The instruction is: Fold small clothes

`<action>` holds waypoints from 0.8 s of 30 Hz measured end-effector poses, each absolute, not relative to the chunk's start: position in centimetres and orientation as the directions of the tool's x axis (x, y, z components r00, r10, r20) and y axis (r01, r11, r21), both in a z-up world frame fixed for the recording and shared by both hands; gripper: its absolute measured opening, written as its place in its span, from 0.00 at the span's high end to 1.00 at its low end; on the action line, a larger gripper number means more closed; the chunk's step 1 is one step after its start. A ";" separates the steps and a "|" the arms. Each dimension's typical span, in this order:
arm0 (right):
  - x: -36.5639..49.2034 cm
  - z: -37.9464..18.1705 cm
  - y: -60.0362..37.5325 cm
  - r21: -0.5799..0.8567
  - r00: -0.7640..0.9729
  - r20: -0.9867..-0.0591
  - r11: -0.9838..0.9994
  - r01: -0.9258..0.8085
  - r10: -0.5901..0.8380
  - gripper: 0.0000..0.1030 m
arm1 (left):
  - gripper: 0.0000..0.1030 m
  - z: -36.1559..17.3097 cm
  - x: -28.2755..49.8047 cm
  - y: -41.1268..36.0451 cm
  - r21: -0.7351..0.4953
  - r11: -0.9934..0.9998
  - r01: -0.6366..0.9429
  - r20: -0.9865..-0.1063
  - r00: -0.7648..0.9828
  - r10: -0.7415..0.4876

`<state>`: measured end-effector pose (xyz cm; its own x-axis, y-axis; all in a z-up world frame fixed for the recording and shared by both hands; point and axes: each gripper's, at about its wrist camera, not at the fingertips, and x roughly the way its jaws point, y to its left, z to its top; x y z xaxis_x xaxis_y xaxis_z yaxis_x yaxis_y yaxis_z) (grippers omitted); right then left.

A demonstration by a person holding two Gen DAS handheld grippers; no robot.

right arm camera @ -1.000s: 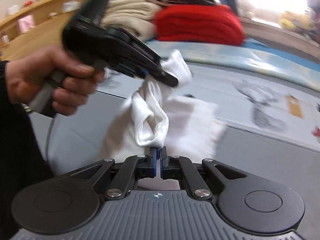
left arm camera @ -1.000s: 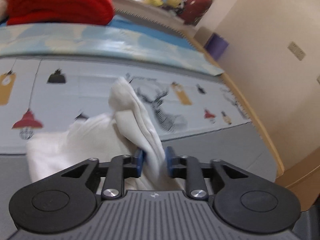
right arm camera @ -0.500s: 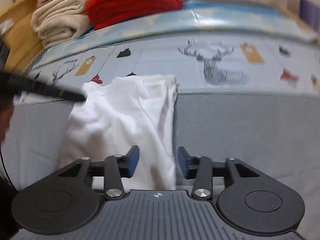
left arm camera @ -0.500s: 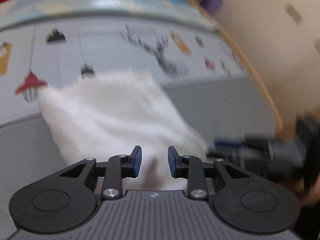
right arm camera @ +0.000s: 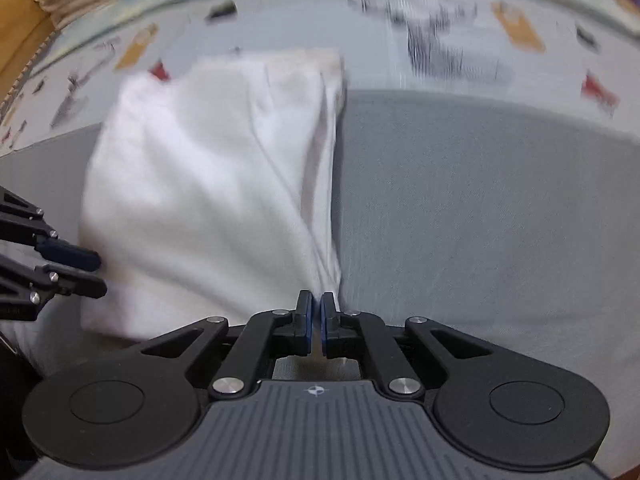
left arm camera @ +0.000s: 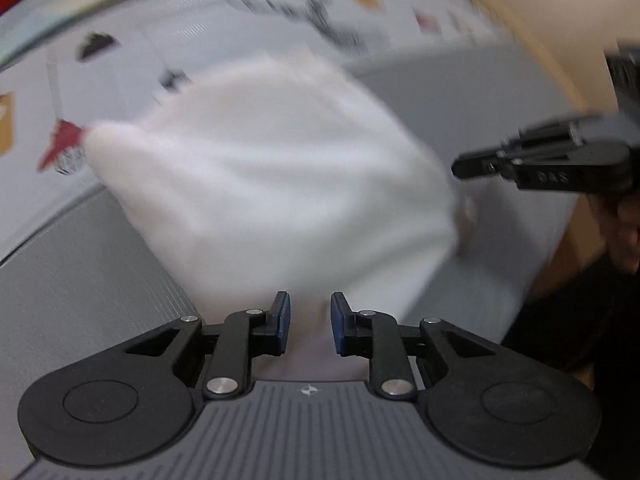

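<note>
Soft white garment point(right arm camera: 208, 184) lies rumpled on grey ribbed mat point(right arm camera: 480, 208); right gripper point(right arm camera: 316, 320) pinches its hem, left gripper point(left arm camera: 306, 322) closing, pads apart over it; printed cloth point(right arm camera: 460, 28) at twelve o'clock.

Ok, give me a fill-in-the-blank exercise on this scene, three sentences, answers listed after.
1. The garment lying on the grey surface is ____ in colour.
2. The right gripper is pinching the garment's near ____ corner, as the right wrist view shows it.
3. The pads on the fingers of the left gripper are ____ in colour.

Missing words: white; right; blue
</note>
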<state>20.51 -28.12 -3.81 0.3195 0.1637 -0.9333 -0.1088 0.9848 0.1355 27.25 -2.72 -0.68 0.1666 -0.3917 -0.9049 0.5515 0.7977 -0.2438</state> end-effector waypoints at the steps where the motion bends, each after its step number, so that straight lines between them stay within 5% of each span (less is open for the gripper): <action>1: 20.9 -2.6 -28.4 0.157 0.356 -0.916 0.982 -0.107 0.185 0.95 | 0.77 -0.3 27.7 -2.0 -0.257 0.812 0.524 -0.894 0.191 -0.406; 6: 24.9 0.9 -30.3 0.240 0.527 -0.815 0.968 -0.070 0.241 0.68 | 0.75 -1.5 29.0 -0.4 -0.166 0.874 0.457 -0.932 0.216 -0.290; 17: 32.7 -5.4 -29.0 0.335 0.474 -0.829 0.942 -0.007 0.298 0.66 | 0.73 -1.4 30.6 0.5 -0.196 0.903 0.383 -0.931 0.216 -0.294; 19: 33.4 -6.3 -28.6 0.335 0.442 -0.843 0.942 -0.010 0.305 0.69 | 0.73 -1.2 31.0 0.6 -0.202 0.905 0.373 -0.928 0.223 -0.299; 20: 33.6 -6.5 -28.4 0.345 0.434 -0.842 0.938 -0.025 0.321 0.90 | 0.73 -1.0 31.2 0.8 -0.199 0.910 0.365 -0.925 0.237 -0.297; 21: 33.6 -6.3 -28.2 0.345 0.437 -0.838 0.938 -0.042 0.328 0.96 | 0.73 -0.6 31.5 1.1 -0.192 0.917 0.349 -0.919 0.264 -0.293; 24: 33.5 -4.6 -29.0 0.359 0.529 -0.784 0.932 -0.039 0.325 0.97 | 0.73 0.4 32.4 2.2 -0.218 0.931 0.292 -0.890 0.332 -0.312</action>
<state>33.51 -28.96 -4.64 0.5294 0.3246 -0.7838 -0.0395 0.9323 0.3594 32.37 2.22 0.40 0.3317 -0.3121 -0.8903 0.2918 0.9314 -0.2178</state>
